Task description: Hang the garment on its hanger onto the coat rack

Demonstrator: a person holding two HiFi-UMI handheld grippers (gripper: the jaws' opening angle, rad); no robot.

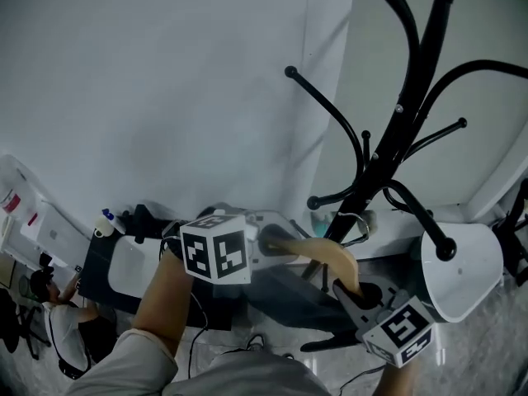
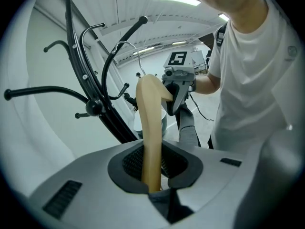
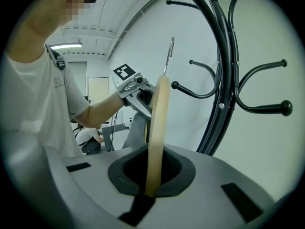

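I hold a pale wooden hanger (image 1: 326,258) between both grippers. My left gripper (image 1: 276,246) is shut on one arm of it, my right gripper (image 1: 351,291) on the other. A grey garment (image 1: 289,299) droops below the hanger. The black coat rack (image 1: 412,106) stands just behind, its curved pegs above and beside the hanger. In the left gripper view the hanger (image 2: 151,128) runs up from the left gripper (image 2: 153,173) to the right gripper (image 2: 178,87). In the right gripper view the hanger (image 3: 157,128) rises from the right gripper (image 3: 151,182), with its wire hook (image 3: 170,51) free near the coat rack (image 3: 224,80).
A white rounded object (image 1: 466,271) sits at the rack's right. A dark case with a white item (image 1: 124,266) lies at the left, and a person crouches by it (image 1: 62,320). A white wall (image 1: 165,97) is behind the rack.
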